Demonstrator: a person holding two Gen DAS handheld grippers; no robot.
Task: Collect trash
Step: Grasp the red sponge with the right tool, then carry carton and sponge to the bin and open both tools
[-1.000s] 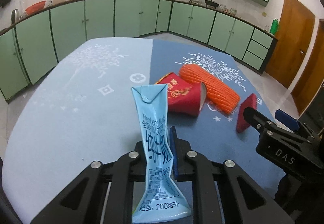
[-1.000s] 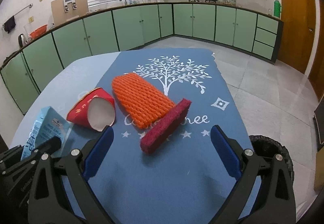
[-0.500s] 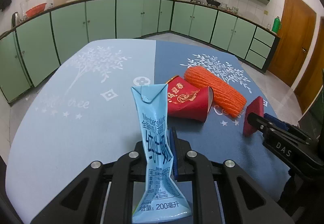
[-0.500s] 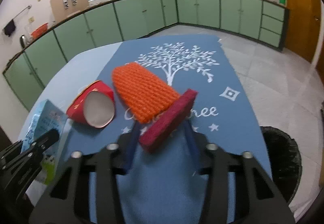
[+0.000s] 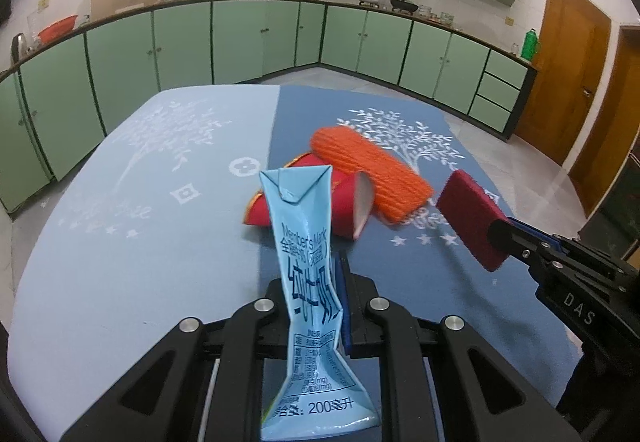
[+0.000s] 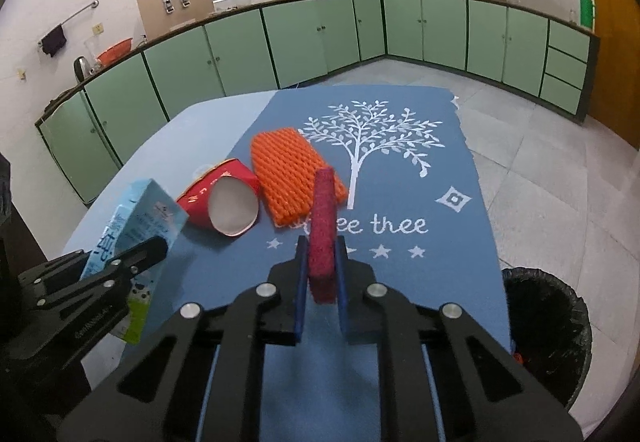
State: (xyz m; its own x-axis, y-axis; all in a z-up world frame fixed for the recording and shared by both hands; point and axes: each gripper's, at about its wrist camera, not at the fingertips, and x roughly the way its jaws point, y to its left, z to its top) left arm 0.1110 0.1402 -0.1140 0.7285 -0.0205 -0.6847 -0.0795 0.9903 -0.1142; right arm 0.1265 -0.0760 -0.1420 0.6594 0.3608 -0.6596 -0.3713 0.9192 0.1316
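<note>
Holding two pieces, none binned yet as far as I can see.

Left wrist view: my left gripper (image 5: 320,306) is clamped narrow on the flattened blue milk carton (image 5: 306,242), which stands up between the jaws. Ahead of them lie the red paper cup (image 5: 352,202) and orange foam net (image 5: 368,174), both left to collect.

Right wrist view: my right gripper (image 6: 322,270) has just been closing and now pinches the dark red sponge (image 6: 323,226) edge-on between its jaws. The black-lined bin (image 6: 548,330) sits on the floor, right of the jaws, past the table (image 6: 440,282) edge.
</note>
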